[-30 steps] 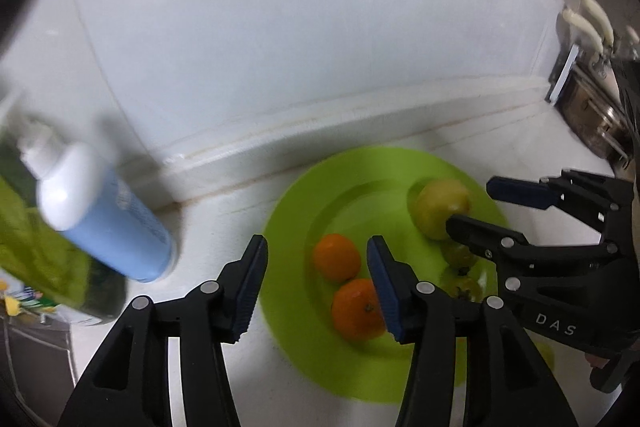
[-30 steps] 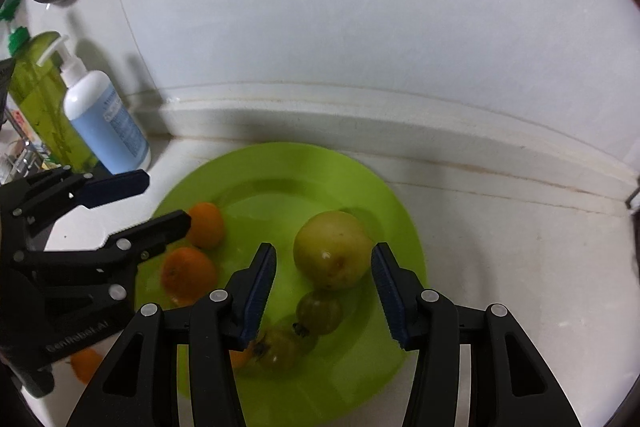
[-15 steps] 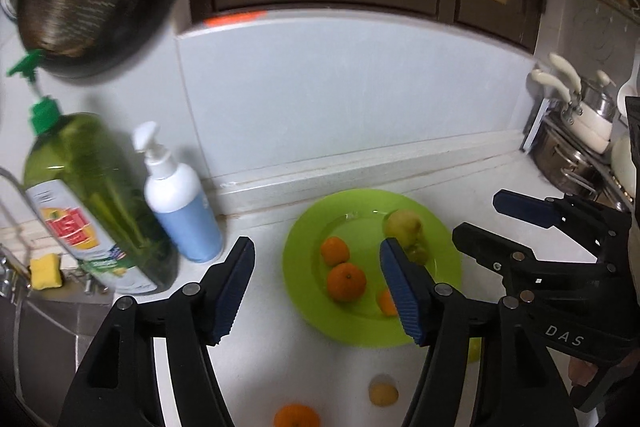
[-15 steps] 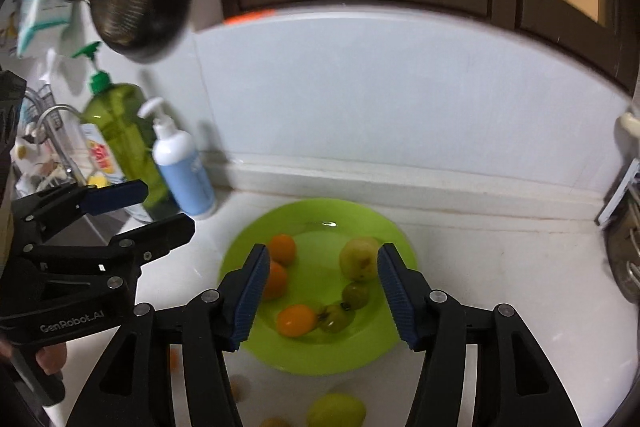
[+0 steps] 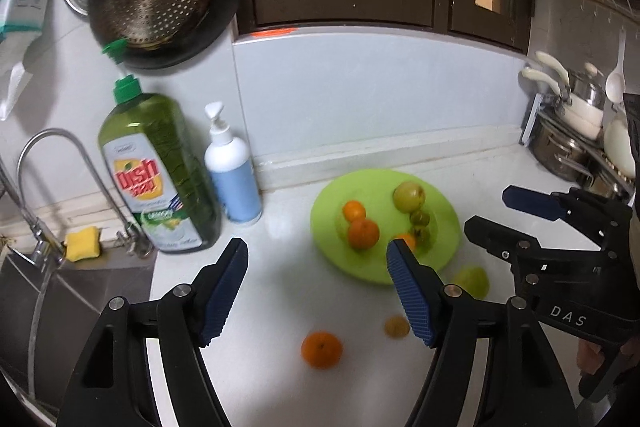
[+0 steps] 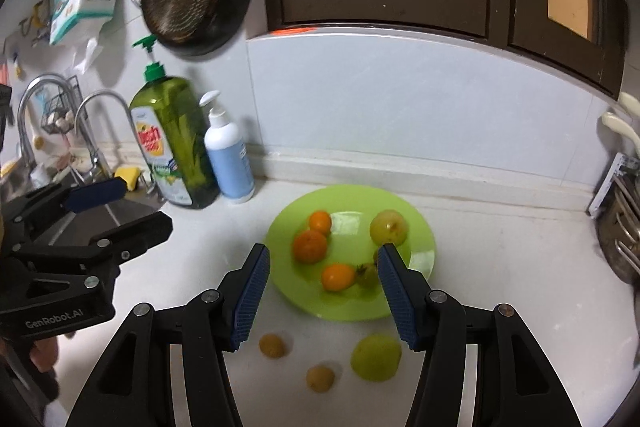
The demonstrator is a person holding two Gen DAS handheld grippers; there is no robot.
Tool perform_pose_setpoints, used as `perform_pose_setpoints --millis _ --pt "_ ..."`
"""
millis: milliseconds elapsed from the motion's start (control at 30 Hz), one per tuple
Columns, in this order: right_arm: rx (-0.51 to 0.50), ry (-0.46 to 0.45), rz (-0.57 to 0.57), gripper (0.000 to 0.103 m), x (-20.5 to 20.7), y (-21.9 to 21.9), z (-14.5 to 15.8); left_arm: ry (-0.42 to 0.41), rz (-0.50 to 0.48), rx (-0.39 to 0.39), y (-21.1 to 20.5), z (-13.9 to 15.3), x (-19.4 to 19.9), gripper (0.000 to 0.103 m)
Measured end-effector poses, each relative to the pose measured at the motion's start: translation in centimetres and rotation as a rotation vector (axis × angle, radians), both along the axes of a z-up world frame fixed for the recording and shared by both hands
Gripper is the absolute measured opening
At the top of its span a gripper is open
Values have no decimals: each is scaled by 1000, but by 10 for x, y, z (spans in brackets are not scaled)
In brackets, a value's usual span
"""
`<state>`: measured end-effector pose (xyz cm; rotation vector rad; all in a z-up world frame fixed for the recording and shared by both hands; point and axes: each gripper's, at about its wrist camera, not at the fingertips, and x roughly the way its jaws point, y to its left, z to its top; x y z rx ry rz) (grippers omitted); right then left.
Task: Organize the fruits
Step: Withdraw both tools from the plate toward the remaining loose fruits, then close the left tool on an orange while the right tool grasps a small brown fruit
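- Fruit is split between the green plate [image 6: 420, 227] and the bare white counter [image 6: 500, 247]: on the plate you have two oranges [image 6: 310, 246], a smaller orange fruit [image 6: 338, 277], a pale green apple [image 6: 388, 225] and a couple of small dark green fruits [image 5: 419, 218].
- Off the plate, just in front of its near rim, lie a yellow-green fruit [image 6: 376, 357] and two small brownish-yellow ones [image 6: 273, 345], all resting on the counter; the left wrist view adds a loose orange [image 5: 322, 349] nearer to you.
- By my reading you are a little past halfway: several pieces are gathered, about four are still to be moved.
- Your left gripper [image 5: 316, 291] holds nothing; its jaws are opening, with only counter and the loose orange showing through the gap below.
- Your right gripper [image 6: 320, 295] is also empty, its jaws standing apart above the plate's near edge without touching any fruit.
- Both grippers hang well above the counter, tilted downward, side by side.
- Behind the plate stand a white-and-blue pump bottle [image 5: 232, 171] and a green dish soap bottle [image 5: 156, 171], with the tap [image 5: 60, 163] and sink to the left and pots [image 5: 576, 131] to the right, all well apart from the loose fruit.
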<state>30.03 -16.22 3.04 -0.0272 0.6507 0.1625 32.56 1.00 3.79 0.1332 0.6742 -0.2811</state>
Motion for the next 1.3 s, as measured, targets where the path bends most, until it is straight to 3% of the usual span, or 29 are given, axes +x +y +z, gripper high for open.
perform_pose_setpoints --millis 567,833,1167,1300 --pt "-60 6 47 57 -56 37 -45 96 -15 25 30 -57 -46 71" --pt "-104 72 76 57 -56 47 -76 51 -39 77 31 -81 -52 71" --pt "-108 131 95 56 -35 51 -105 107 -81 58 25 -114 -33 69" --pt "-99 155 115 51 -26 52 -112 127 -106 60 21 -124 -23 65"
